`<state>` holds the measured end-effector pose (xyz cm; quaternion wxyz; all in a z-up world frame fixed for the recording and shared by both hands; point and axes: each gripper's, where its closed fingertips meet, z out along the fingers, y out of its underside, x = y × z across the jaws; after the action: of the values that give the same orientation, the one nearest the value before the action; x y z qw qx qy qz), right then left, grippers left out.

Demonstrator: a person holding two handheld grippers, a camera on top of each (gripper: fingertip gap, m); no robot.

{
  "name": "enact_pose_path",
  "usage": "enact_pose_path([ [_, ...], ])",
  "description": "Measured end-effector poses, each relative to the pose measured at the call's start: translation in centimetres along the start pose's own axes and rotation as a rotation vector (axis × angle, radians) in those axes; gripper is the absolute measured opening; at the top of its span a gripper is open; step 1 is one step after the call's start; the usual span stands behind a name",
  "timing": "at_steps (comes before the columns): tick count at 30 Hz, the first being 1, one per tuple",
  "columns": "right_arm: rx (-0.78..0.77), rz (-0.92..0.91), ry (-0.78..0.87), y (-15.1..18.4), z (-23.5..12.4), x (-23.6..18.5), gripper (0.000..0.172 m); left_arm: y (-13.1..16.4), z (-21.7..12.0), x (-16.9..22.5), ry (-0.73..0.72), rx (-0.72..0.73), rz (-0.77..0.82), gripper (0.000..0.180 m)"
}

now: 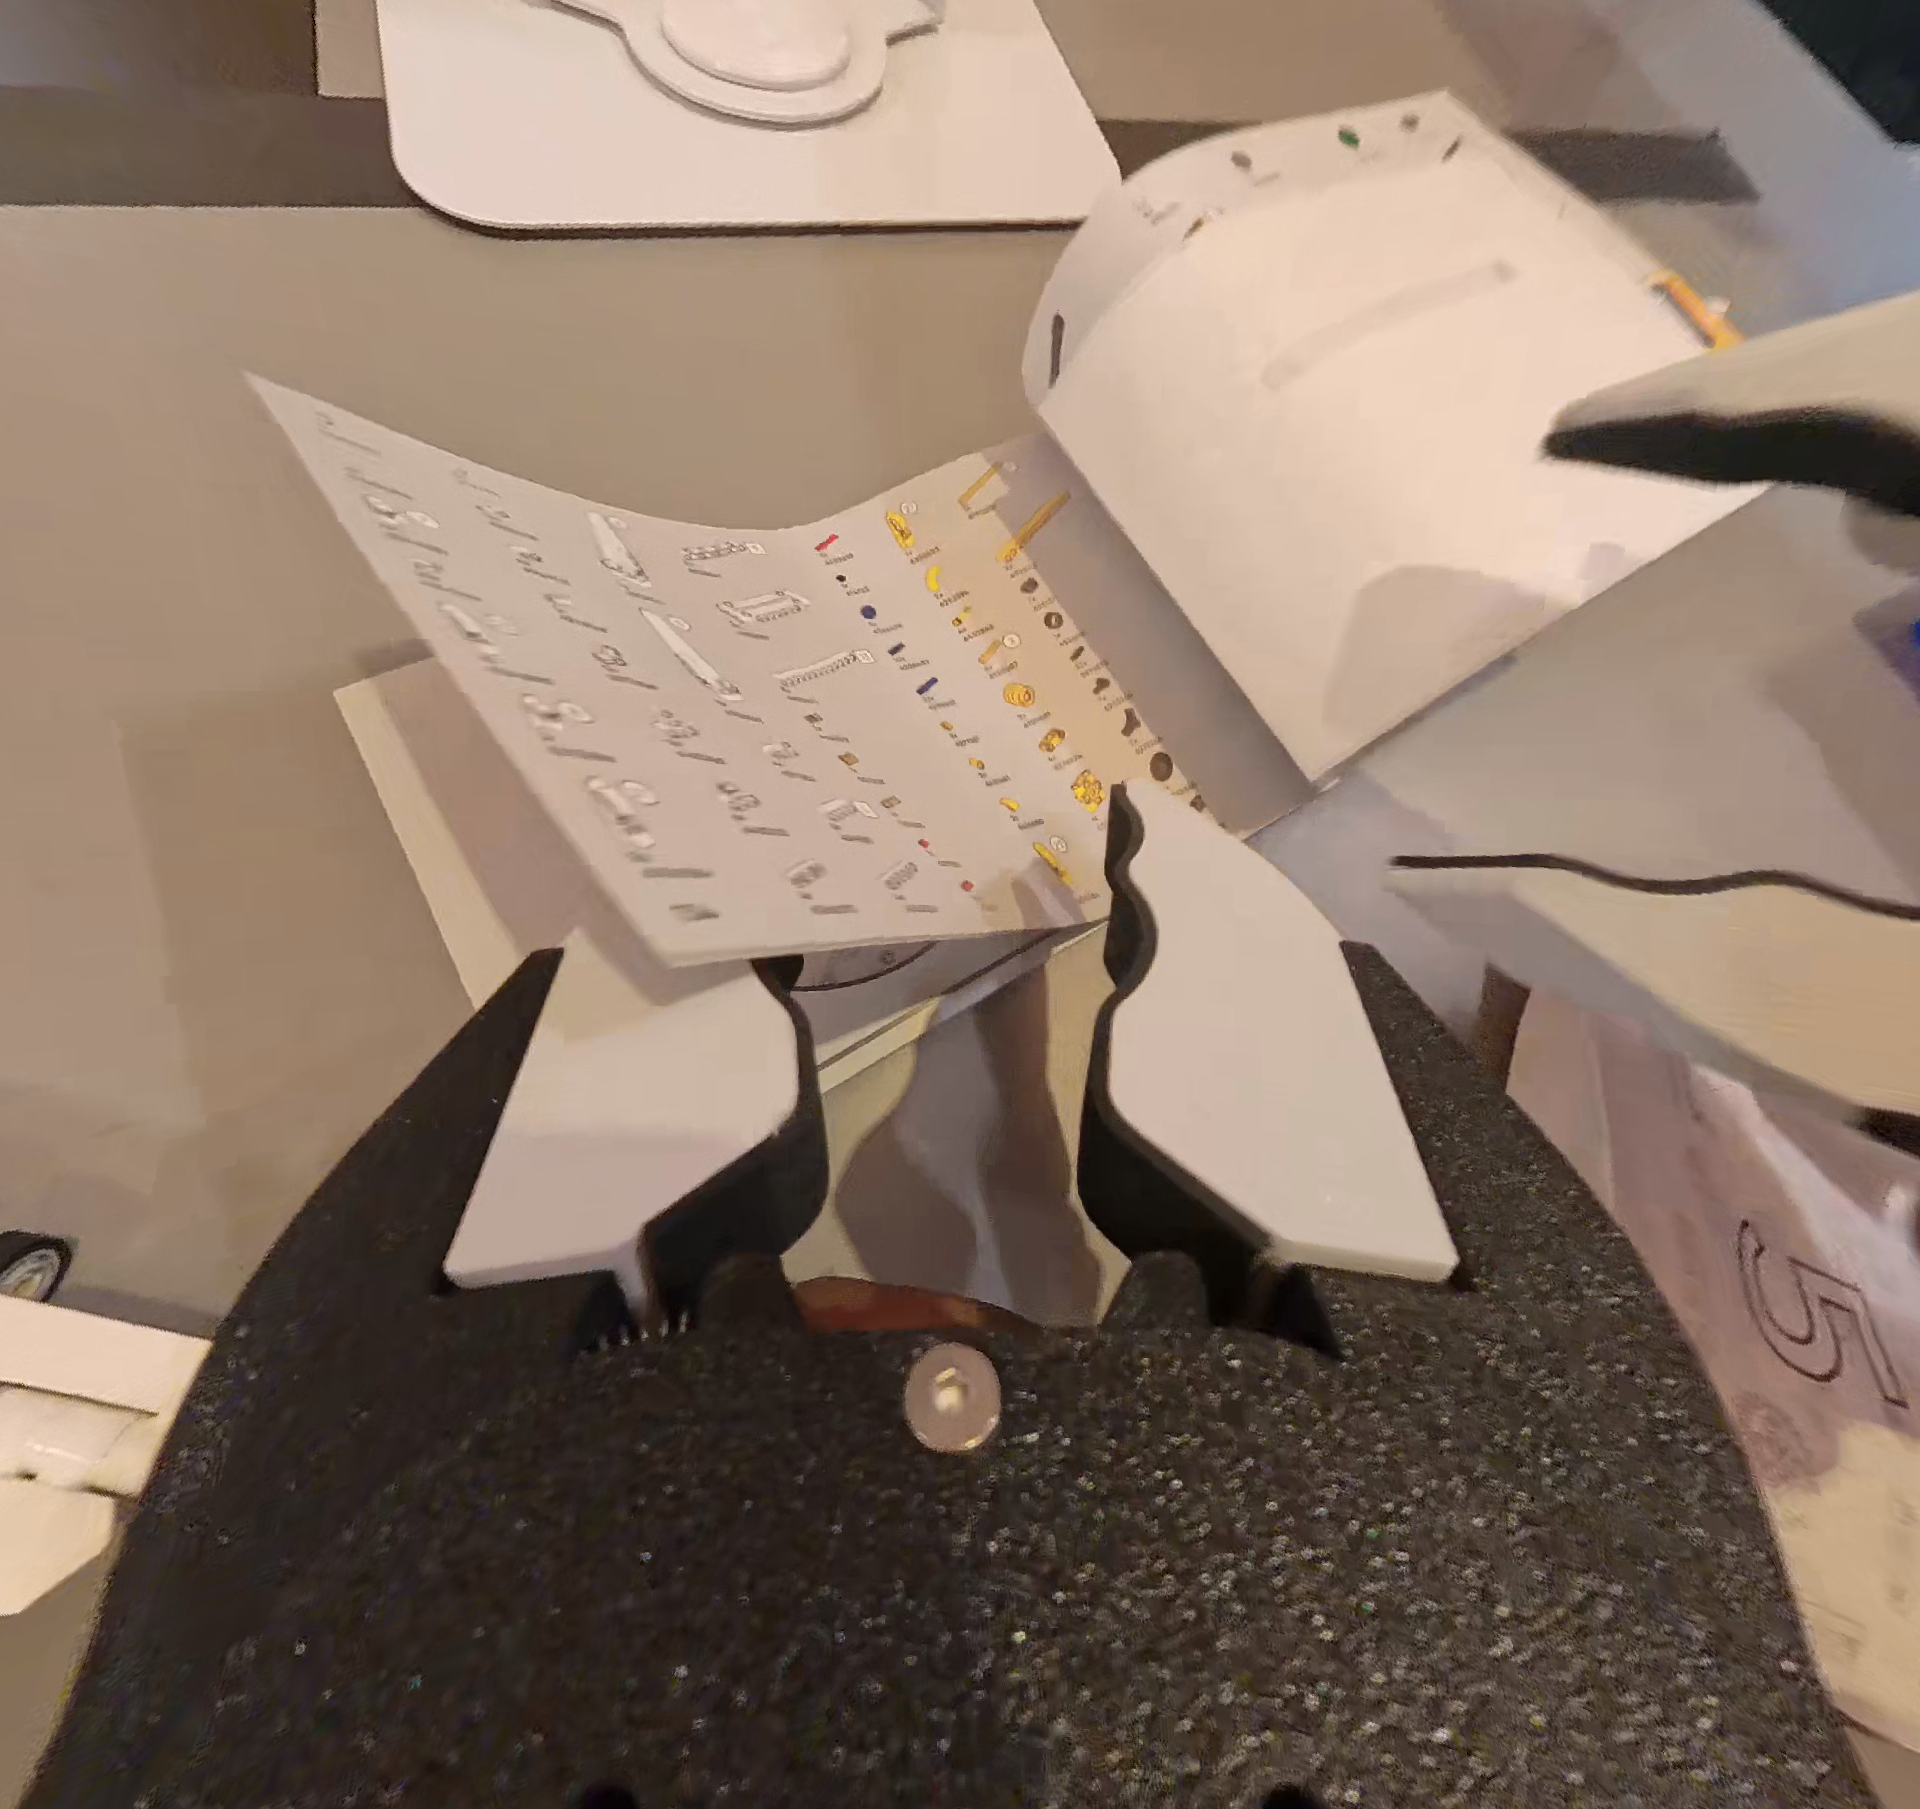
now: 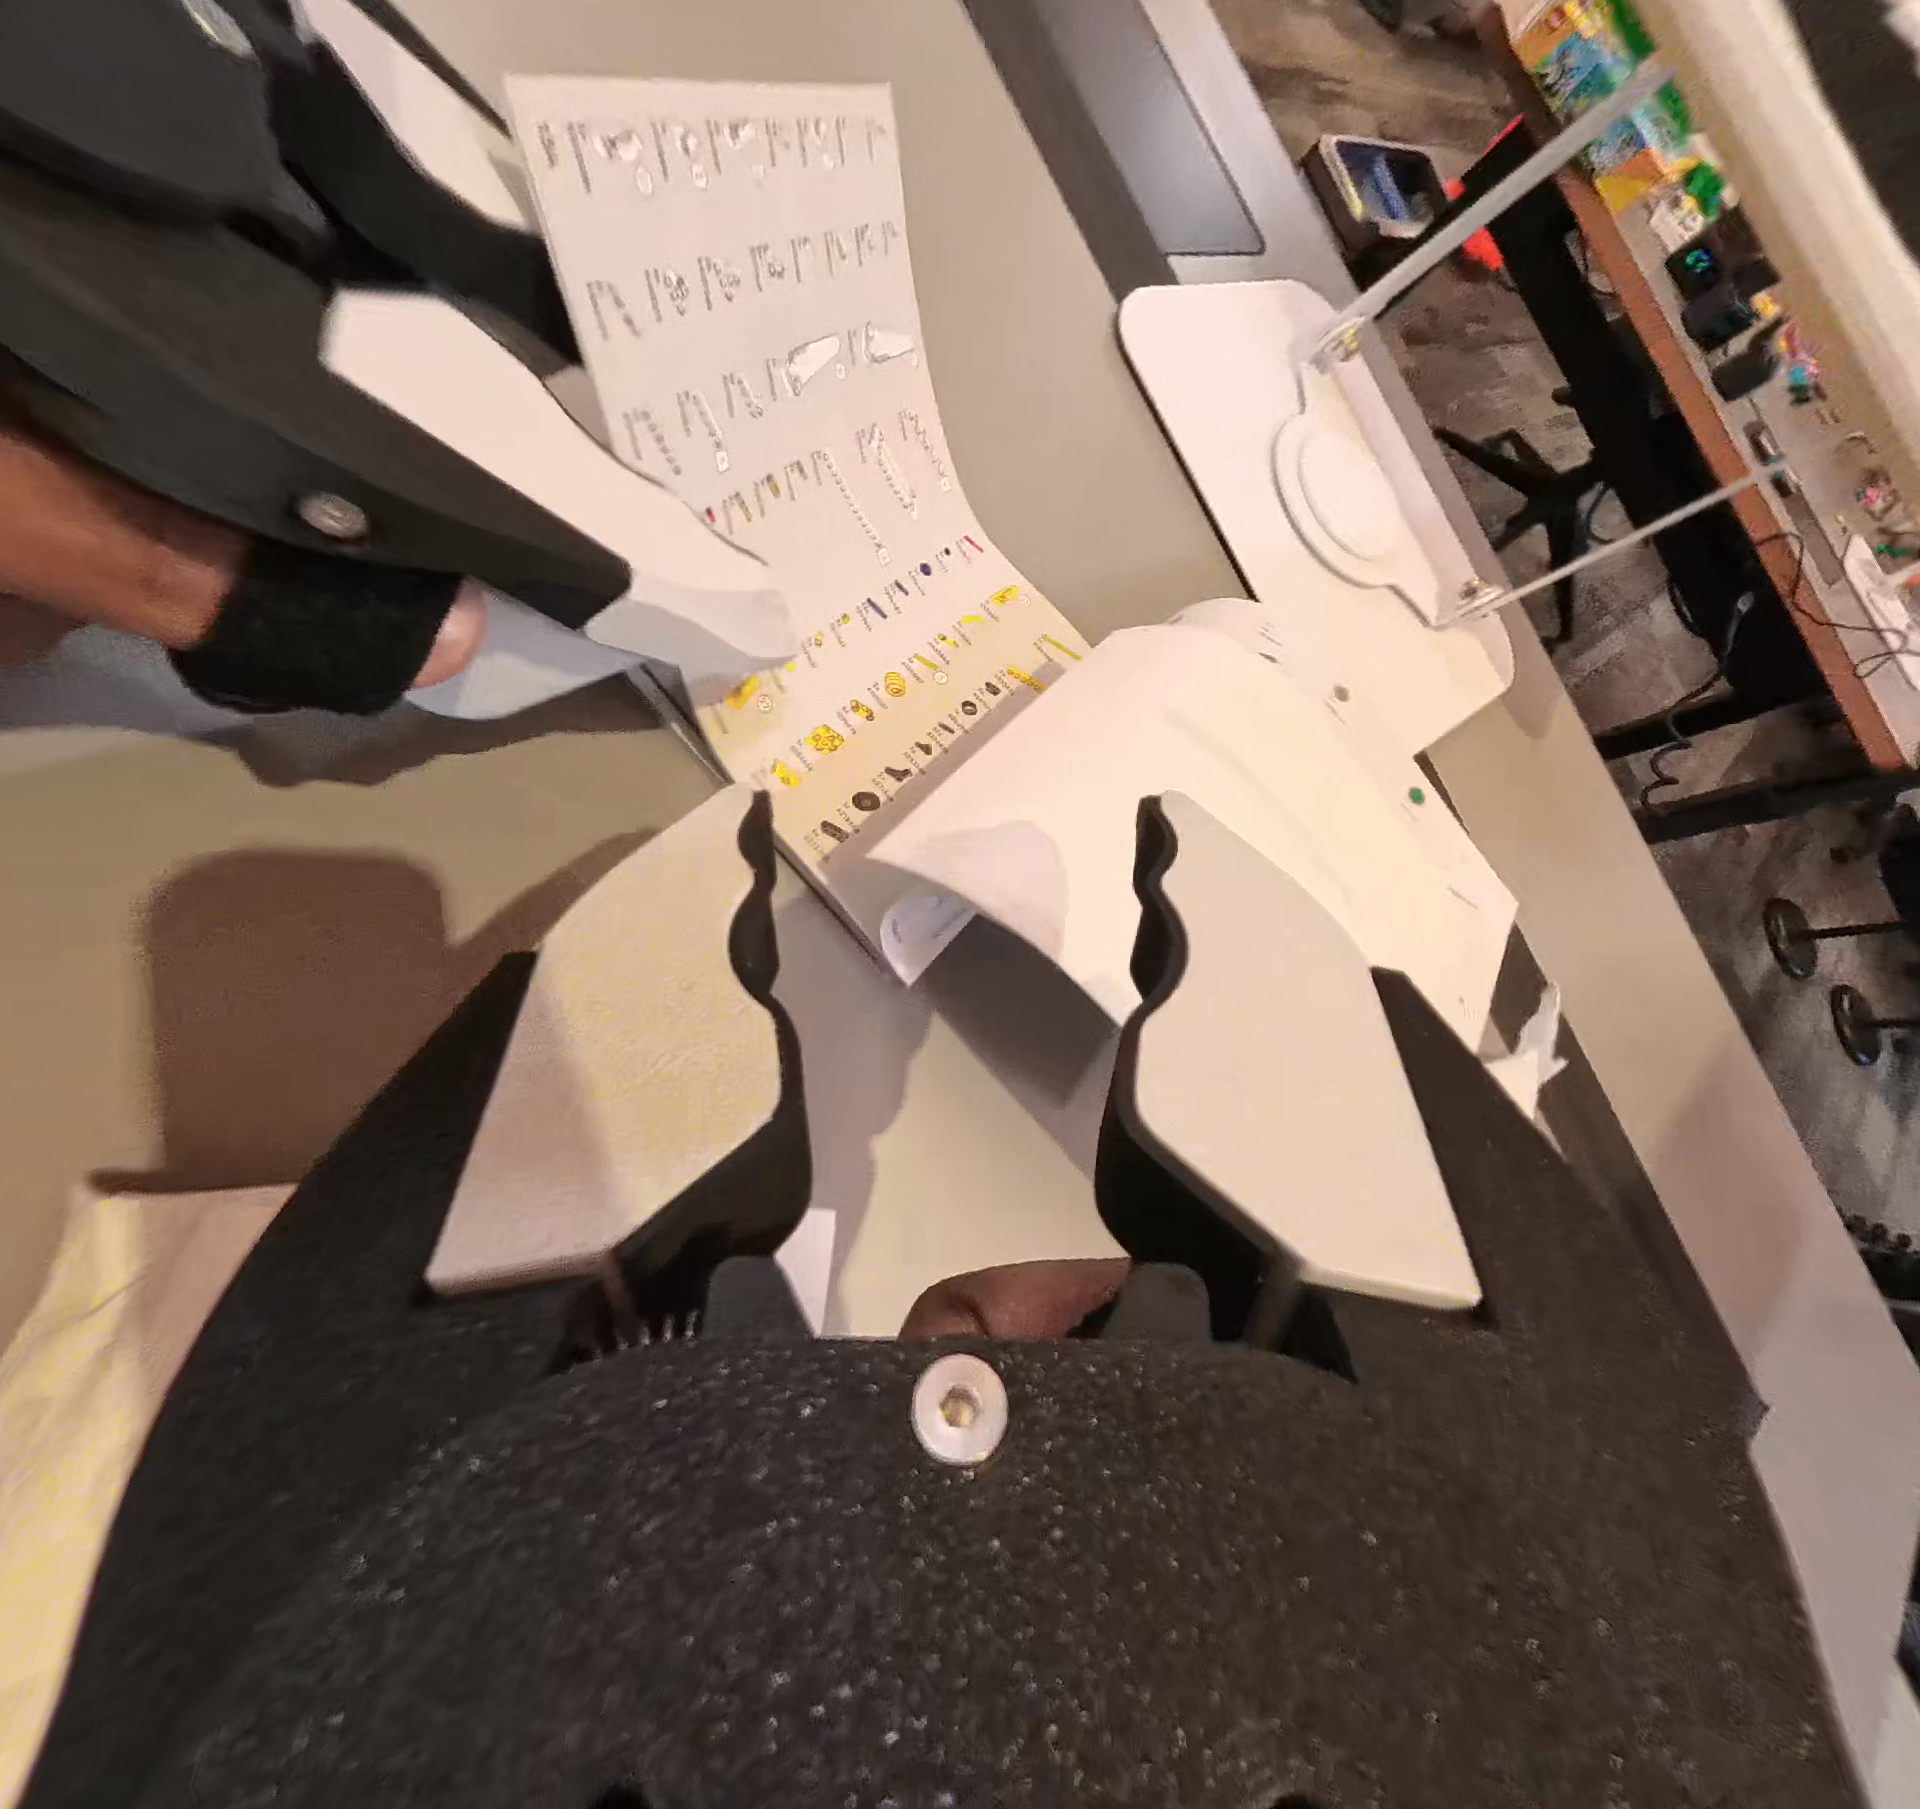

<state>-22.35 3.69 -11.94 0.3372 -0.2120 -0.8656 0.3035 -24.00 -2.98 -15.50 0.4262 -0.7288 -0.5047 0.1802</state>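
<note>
- Far left: open booklet (image 1: pixel 644 679) on the grey table (image 1: pixel 208 512), just before a white stand base (image 1: pixel 582 138). Its printed parts page is lifted clear of the white sheet (image 1: pixel 416 772) beneath and sags in the middle.
- Left gripper (image 1: pixel 945 886): jaws well apart, clamped on nothing. One finger is tucked under the page's near edge and the other finger (image 1: pixel 1195 928) lies on top near the fold, so the page rests on it rather than being pinched.
- Risk here, as a judgement: with no squeeze, likely to slide off the lower finger and flop shut on a tilt or jerk. A hard close so near the spine could crease the sheet.
- Centre right: loose page (image 2: pixel 1143 751) curled over in an arch, with its rolled edge lying between the right tool's fingers.
- Right gripper (image 2: pixel 954 805): wide open, pads pressing on nothing, with clear gaps on both sides of the curl.
- Risk here: springy paper, prone to snapping back or crumpling if caught at the rolled edge. Could tear at the binding if the two tools pull apart.
</note>
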Motion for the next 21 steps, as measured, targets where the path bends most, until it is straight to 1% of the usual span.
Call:
enact_pose_path([
  [2,-0.067,-0.027,-0.019,1.1,1.1,-0.1,0.064,-0.4,-0.3,-0.4,0.005,0.029,-0.038,0.057],
  [5,-0.216,-0.047,0.027,4.6,1.9,1.4,0.066,-0.9,-0.7,-1.1,0.026,0.071,-0.117,0.057],
  [6,-0.237,-0.046,0.03,5.3,1.9,1.6,0.066,-1.1,-0.8,-1.2,0.044,0.086,-0.15,0.057],
  [8,-0.223,-0.013,0.012,5.7,1.4,1.8,0.066,-1.4,-0.9,-1.3,0.079,0.104,-0.216,0.056],
  [12,-0.152,0.012,-0.016,4.2,0.1,1.5,0.063,-1.6,-0.9,-1.5,0.134,0.12,-0.305,0.056],
  [15,-0.085,-0.004,-0.06,1.8,-0.3,0.3,0.062,-2.3,-1.3,-1.5,0.188,0.164,-0.371,0.054],
  [17,-0.041,-0.012,-0.1,0.0,-0.1,-0.9,0.061,-2.8,-1.6,-1.6,0.216,0.191,-0.4,0.052],
  [21,-0.03,-0.078,-0.106,-1.8,1.7,-2.6,0.06,-3.1,-1.9,-2.3,0.21,0.219,-0.415,0.051],
])
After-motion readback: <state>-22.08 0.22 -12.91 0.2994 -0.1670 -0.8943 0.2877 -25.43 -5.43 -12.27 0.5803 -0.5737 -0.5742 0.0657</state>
